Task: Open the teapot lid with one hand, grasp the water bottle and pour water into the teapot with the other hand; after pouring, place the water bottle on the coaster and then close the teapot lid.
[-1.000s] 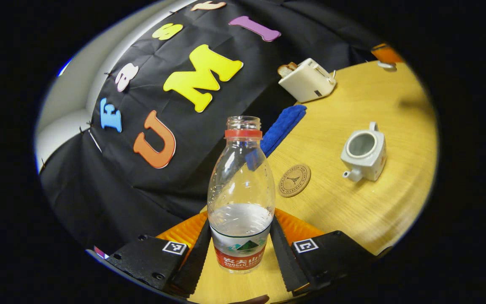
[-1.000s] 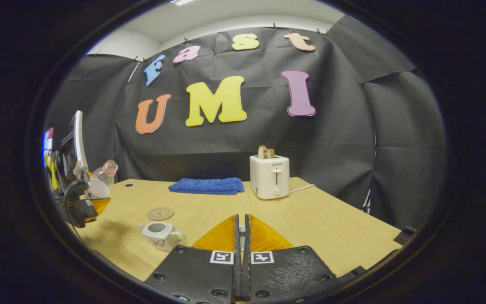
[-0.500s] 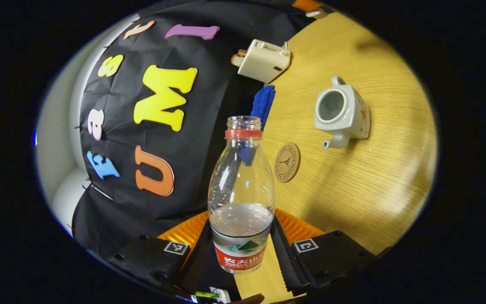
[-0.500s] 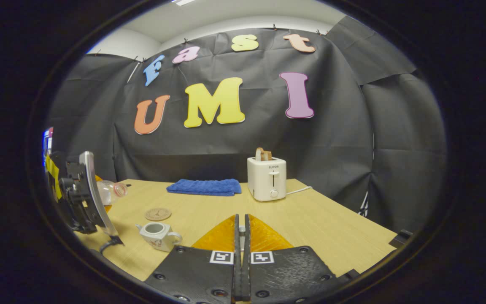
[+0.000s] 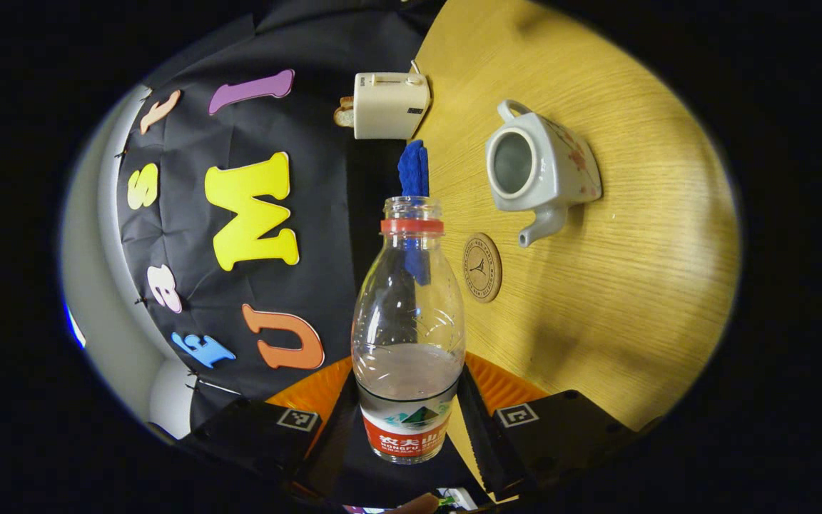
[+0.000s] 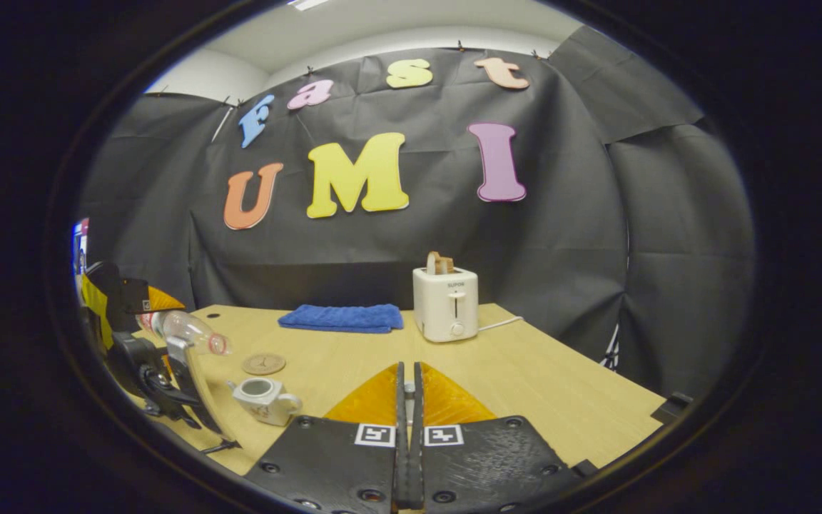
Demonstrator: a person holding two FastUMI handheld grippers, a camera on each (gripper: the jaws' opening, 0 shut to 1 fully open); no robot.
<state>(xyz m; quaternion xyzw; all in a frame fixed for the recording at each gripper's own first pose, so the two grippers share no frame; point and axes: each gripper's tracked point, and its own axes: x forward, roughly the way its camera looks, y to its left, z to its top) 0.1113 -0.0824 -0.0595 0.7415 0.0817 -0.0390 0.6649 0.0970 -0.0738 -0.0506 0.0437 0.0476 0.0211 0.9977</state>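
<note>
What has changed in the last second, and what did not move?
The left gripper, shut on the water bottle, tipped it further over and brought its open mouth nearer the teapot. Nothing was grasped or released. The right gripper stayed shut; the open teapot, coaster, towel and toaster kept their places.

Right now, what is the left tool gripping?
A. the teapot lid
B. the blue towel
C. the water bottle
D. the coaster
C. In the left gripper view, the left tool has both fingers pressed on the water bottle, uncapped and partly filled.
</note>
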